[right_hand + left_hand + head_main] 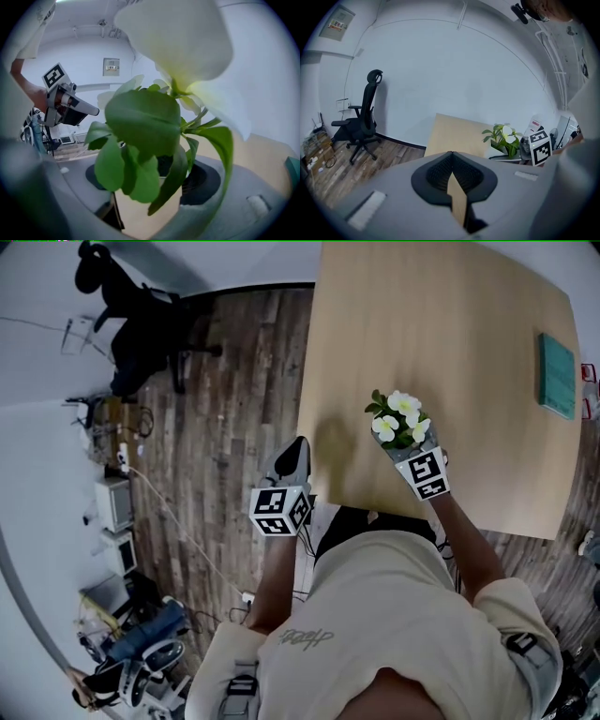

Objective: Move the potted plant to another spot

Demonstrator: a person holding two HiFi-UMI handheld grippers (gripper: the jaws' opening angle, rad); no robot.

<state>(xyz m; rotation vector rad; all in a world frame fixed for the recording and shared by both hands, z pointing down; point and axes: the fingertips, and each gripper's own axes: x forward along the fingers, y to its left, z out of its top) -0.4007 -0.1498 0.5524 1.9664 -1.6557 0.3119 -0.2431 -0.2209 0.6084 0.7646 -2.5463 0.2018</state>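
Note:
The potted plant [401, 423] has green leaves and white flowers. It hangs low over the near part of the wooden table [441, 334], with my right gripper [407, 450] shut on its pot. In the right gripper view the leaves [143, 136] and one large white petal fill the picture, and the cream pot [140, 211] sits between the two dark pads. My left gripper [294, 452] is at the table's near left edge, shut with nothing in it. From the left gripper view the plant [505, 137] is ahead and to the right.
A teal book [556, 374] lies near the table's right edge. A black office chair [131, 324] stands on the wood floor at the far left. Boxes, cables and other gear [117, 512] line the left wall. The person's body is close to the table's near edge.

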